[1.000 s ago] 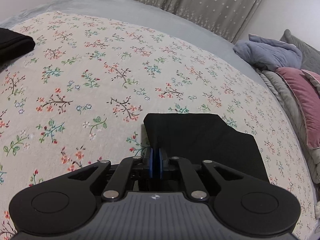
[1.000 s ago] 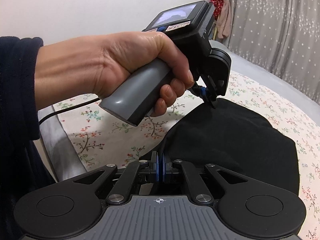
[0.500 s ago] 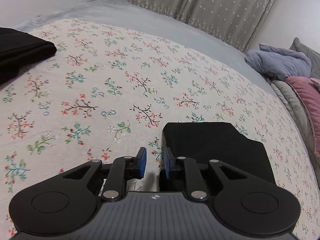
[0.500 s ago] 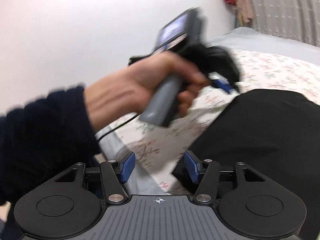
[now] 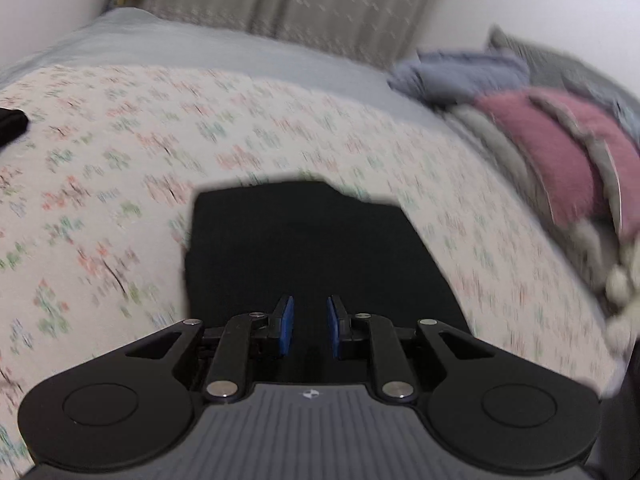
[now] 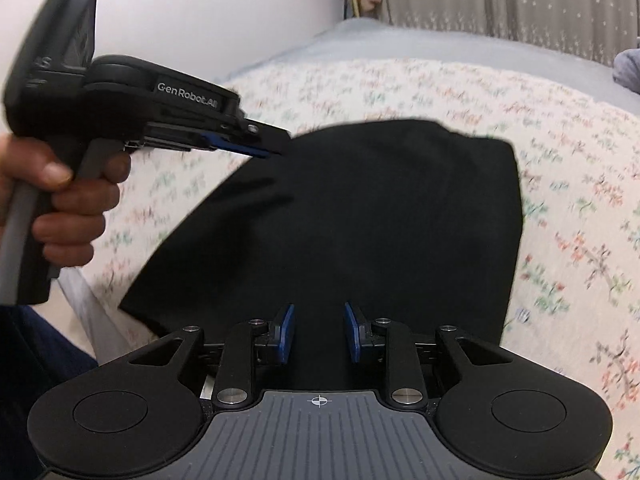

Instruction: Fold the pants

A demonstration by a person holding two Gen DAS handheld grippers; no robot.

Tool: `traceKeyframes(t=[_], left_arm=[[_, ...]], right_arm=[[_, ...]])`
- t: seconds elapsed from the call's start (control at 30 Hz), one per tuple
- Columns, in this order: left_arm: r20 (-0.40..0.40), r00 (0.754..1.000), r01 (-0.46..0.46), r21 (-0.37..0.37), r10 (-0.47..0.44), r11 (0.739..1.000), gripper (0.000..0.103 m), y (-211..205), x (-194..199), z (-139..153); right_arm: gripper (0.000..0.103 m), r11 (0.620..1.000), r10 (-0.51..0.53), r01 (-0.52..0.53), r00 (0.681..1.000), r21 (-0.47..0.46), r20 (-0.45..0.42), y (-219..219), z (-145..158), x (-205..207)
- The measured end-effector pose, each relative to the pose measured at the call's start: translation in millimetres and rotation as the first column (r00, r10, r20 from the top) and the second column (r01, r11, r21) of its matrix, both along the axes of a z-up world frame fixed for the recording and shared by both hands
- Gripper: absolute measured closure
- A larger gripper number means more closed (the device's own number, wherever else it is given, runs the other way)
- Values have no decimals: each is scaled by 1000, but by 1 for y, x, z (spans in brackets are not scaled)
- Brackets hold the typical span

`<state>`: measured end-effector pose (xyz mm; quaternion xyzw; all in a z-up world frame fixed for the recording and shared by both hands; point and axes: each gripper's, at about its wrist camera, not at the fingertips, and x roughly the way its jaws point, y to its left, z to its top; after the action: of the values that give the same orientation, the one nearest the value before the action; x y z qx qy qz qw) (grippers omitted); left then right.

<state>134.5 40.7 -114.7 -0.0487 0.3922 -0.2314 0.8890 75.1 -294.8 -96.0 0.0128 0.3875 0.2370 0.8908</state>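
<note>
- "GenRobot.AI" stood in pale letters on the black body of the left gripper [image 6: 256, 148], seen from the right wrist view.
- A few pale characters, perhaps ending in "S", marked the edge of that gripper's display housing [image 6: 56, 40]; they were too blurred to read.
- No other text, number or sign was legible in either view.

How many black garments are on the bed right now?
2: the folded pants under both open grippers, and a second black garment at the left wrist view's far left edge. Others may lie outside view.
</note>
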Motion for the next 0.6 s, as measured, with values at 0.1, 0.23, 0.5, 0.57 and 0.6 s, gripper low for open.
traceKeyframes(t=[0.1,0.23,0.5,0.57,0.6], left_arm=[[-11,1000,18,100,-17,995,71,-7,-7,-20],[5,1000,26,127,-27,992,78,1,-10,-25],[23,999,21,84,-23,996,77,3,-16,-13],[46,999,18,83,-22,996,77,0,-16,-9],[51,999,12,80,-16,997,77,-2,-14,-8]], right_arm=[[75,999,43,-43,999,-16,4,5,-4,-11],[75,997,82,-82,996,2,-24,-4,-13,-19],[75,986,154,-150,987,79,-49,-33,-9,-28],[75,989,104,-103,995,108,-2,-51,1,-22],[75,990,73,-74,997,122,12,-60,4,-17]])
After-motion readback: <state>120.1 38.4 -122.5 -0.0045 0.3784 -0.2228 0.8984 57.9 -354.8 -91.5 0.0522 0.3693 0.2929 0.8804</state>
